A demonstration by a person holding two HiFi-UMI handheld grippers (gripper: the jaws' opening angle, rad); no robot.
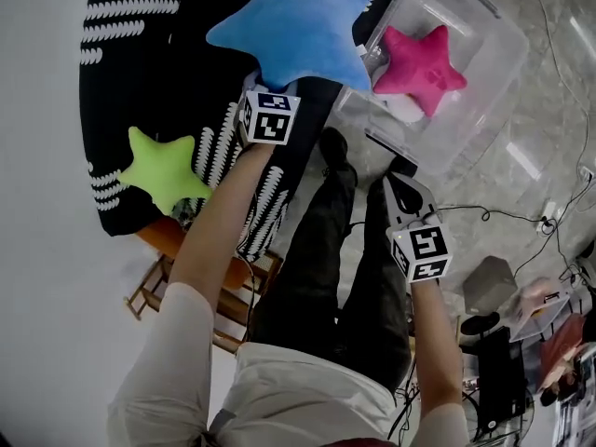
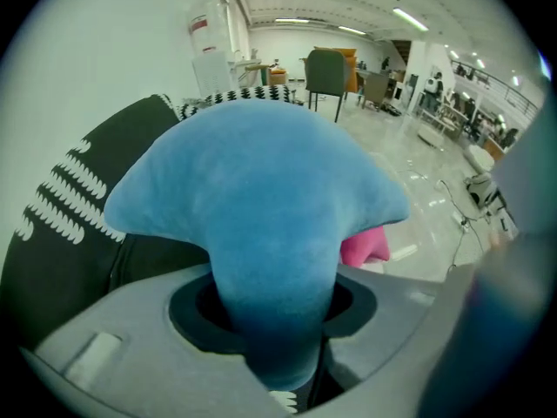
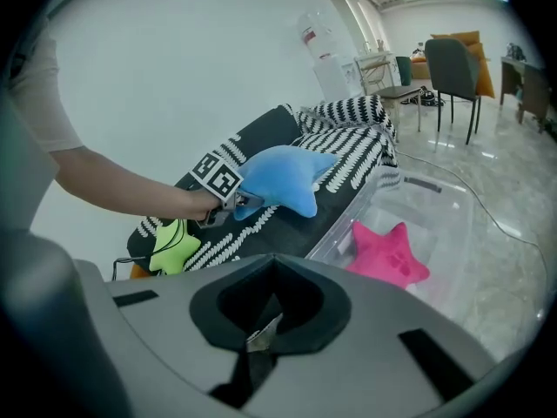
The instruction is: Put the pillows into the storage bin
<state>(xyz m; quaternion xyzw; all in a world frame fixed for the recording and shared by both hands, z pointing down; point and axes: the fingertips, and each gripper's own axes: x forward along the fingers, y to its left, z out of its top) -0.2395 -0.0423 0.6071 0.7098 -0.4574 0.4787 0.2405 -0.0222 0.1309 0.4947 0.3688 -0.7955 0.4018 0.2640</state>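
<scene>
Left gripper (image 1: 264, 89) is clenched on one arm of the blue star pillow (image 1: 303, 26). The pillow is held over the striped sofa (image 1: 158, 73), just beside the clear storage bin (image 1: 489, 73). The gripped arm runs along the jaws and the other points fan away from them. Right gripper (image 3: 252, 333) is closed and empty.

The blue star pillow (image 1: 298, 26), pink star pillow (image 1: 421, 63) and green star pillow (image 1: 166, 168) are soft, matt plush with a short nap. The storage bin (image 1: 489, 31) is clear, glossy plastic. The black-and-white cover (image 1: 158, 73) is matt woven cloth. The floor (image 1: 545, 128) is polished and reflective, like stone tile. The right tool (image 3: 259, 331) has a smooth, matt grey plastic housing.
</scene>
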